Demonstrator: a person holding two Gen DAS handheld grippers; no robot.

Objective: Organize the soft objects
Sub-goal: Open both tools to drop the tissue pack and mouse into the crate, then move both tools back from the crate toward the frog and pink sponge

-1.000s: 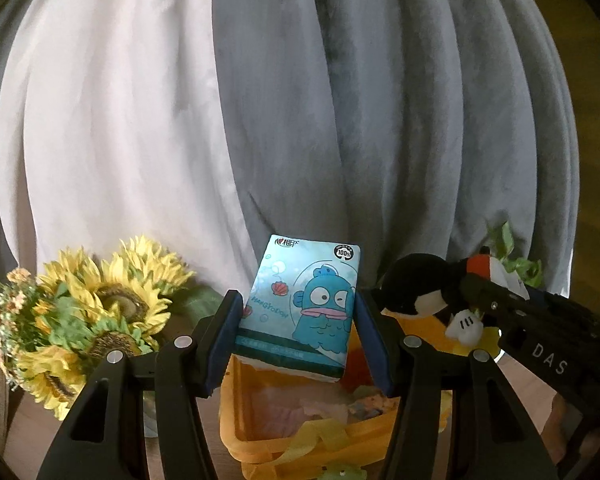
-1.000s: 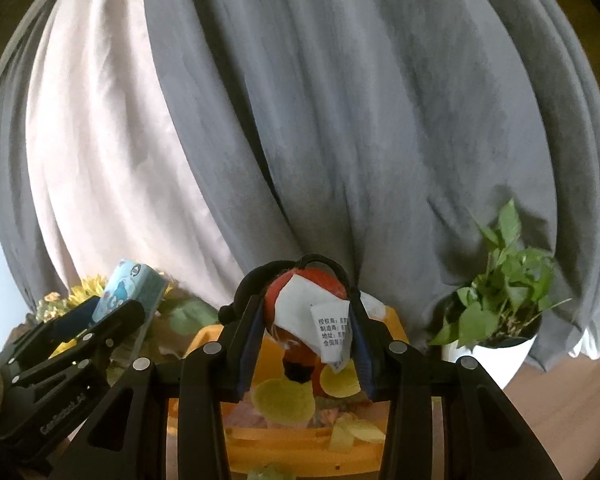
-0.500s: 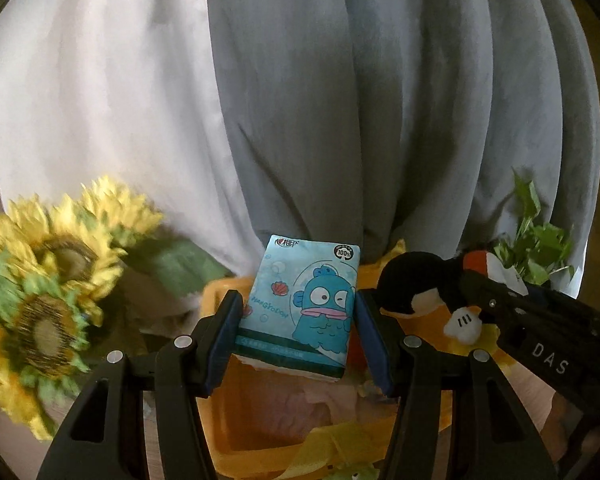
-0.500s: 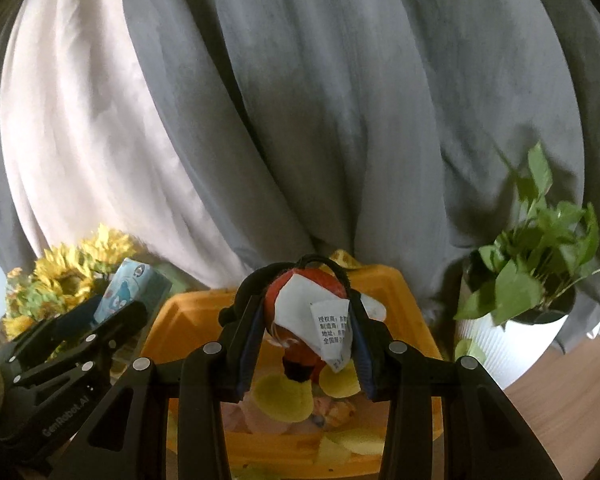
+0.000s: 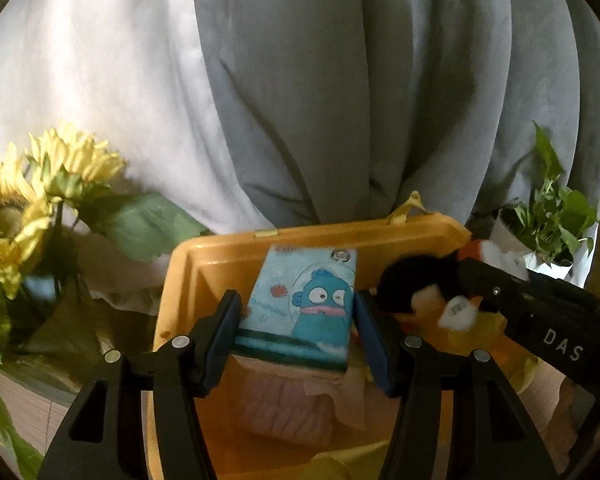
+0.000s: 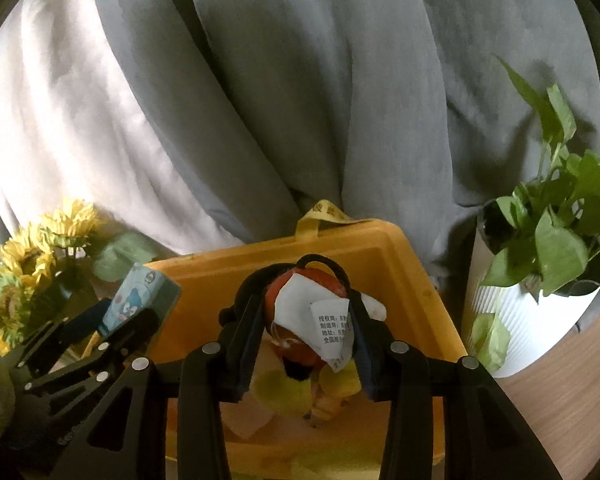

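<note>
My left gripper (image 5: 297, 320) is shut on a blue tissue pack (image 5: 308, 280) with a cartoon fish, held upright over the yellow bin (image 5: 320, 232). To its right, a black, orange and white plush toy (image 5: 416, 284) hangs above the same bin. In the right wrist view that plush toy (image 6: 296, 352), with its white tag (image 6: 332, 328) and yellow feet, sits between the fingers of my right gripper (image 6: 306, 312). Those jaws are opening, and the pads still touch the toy. A pink cloth (image 5: 292, 400) and yellow soft pieces lie inside the bin (image 6: 380, 236).
Sunflowers (image 5: 40, 184) stand close to the bin's left side. A leafy plant in a white ribbed pot (image 6: 532, 320) stands to its right on the wooden tabletop (image 6: 560, 392). Grey and white curtains (image 6: 300, 100) hang right behind the bin.
Both grippers have come down and forward over the yellow bin, which now fills more of each view. The sunflowers slid left. Each gripper kept its object.
</note>
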